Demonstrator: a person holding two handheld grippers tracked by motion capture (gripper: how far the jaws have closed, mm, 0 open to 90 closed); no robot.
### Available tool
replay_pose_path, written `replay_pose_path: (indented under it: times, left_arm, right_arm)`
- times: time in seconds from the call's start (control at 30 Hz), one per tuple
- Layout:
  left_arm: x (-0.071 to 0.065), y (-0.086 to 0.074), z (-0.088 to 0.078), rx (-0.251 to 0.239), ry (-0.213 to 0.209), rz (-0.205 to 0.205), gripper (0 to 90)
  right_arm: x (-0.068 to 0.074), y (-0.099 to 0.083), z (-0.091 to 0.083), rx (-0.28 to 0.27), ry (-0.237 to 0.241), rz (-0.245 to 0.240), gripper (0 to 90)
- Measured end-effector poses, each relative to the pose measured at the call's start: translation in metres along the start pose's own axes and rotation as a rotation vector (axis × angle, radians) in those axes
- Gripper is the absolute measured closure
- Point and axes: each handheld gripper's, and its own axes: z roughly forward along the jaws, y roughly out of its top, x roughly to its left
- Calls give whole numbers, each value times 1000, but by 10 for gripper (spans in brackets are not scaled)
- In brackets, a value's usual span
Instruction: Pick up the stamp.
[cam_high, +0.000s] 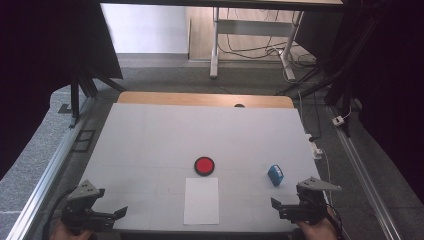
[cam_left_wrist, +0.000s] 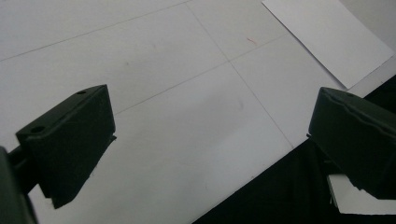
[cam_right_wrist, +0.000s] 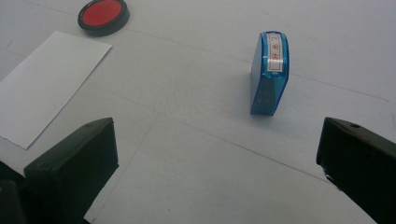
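A blue stamp (cam_high: 275, 175) (cam_right_wrist: 269, 72) stands on the white table top, right of centre. A round red ink pad in a black case (cam_high: 204, 166) (cam_right_wrist: 102, 16) lies mid-table. Just in front of it lies a white sheet of paper (cam_high: 201, 200) (cam_left_wrist: 327, 37) (cam_right_wrist: 44, 88). My left gripper (cam_high: 119, 212) (cam_left_wrist: 205, 140) rests at the near left corner, open and empty, pointing right toward the paper. My right gripper (cam_high: 276, 205) (cam_right_wrist: 215, 163) sits at the near right, open and empty, with the stamp a short way beyond its jaws.
The table's front edge (cam_left_wrist: 261, 172) runs just under my left gripper. A wooden strip (cam_high: 205, 99) borders the far edge. Metal rails (cam_high: 42, 185) flank both sides. A white power strip (cam_high: 315, 147) and cables lie off the right edge.
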Motion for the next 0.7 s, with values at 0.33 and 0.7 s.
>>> replay_pose_path:
  times: [0.33,0.7]
  left_arm:
    - [0,-1,-1,-6,-18,4,0]
    - [0,-1,-2,-15,-13,2,0]
  right_arm:
    - [2,0,0,2,-12,-21,0]
    - [3,0,0,-4,-12,-23,0]
